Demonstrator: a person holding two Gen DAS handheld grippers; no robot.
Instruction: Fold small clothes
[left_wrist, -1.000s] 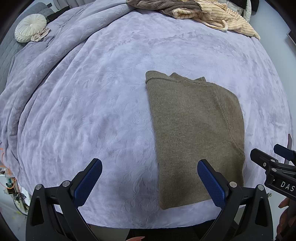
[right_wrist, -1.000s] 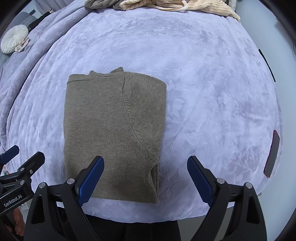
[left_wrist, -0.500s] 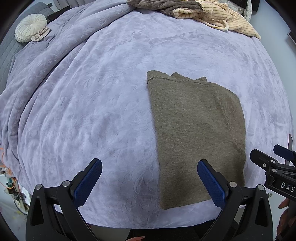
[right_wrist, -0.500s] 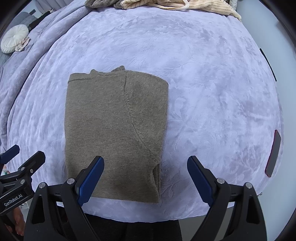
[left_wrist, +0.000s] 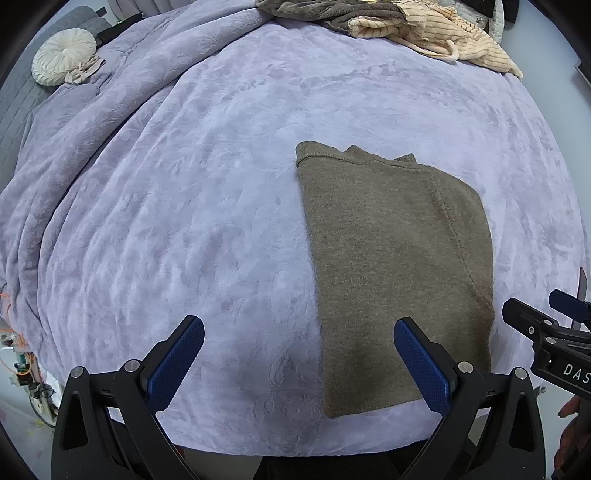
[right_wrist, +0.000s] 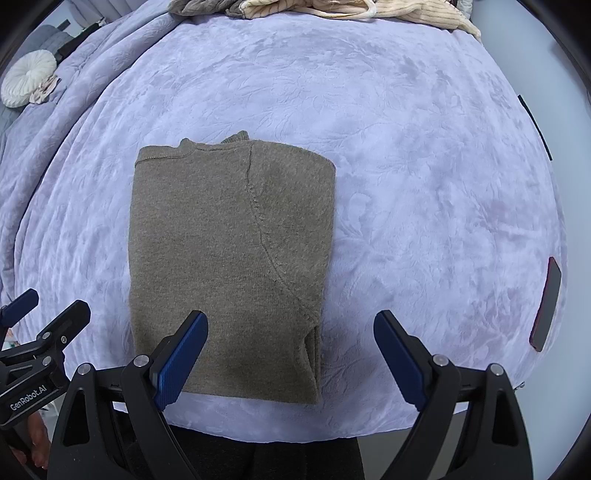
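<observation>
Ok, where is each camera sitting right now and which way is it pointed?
Left wrist: rides the left gripper, at the near edge of the lavender bedspread, facing across it; folded brown sweater lies right of centre; its own blue-padded open fingers show, plus the right gripper at the right edge.
Right wrist: rides the right gripper, same edge, same heading; the sweater sits left of centre, and the left gripper shows at the left edge.
Shared: sweater, bedspread, far pile of clothes, round white cushion.
</observation>
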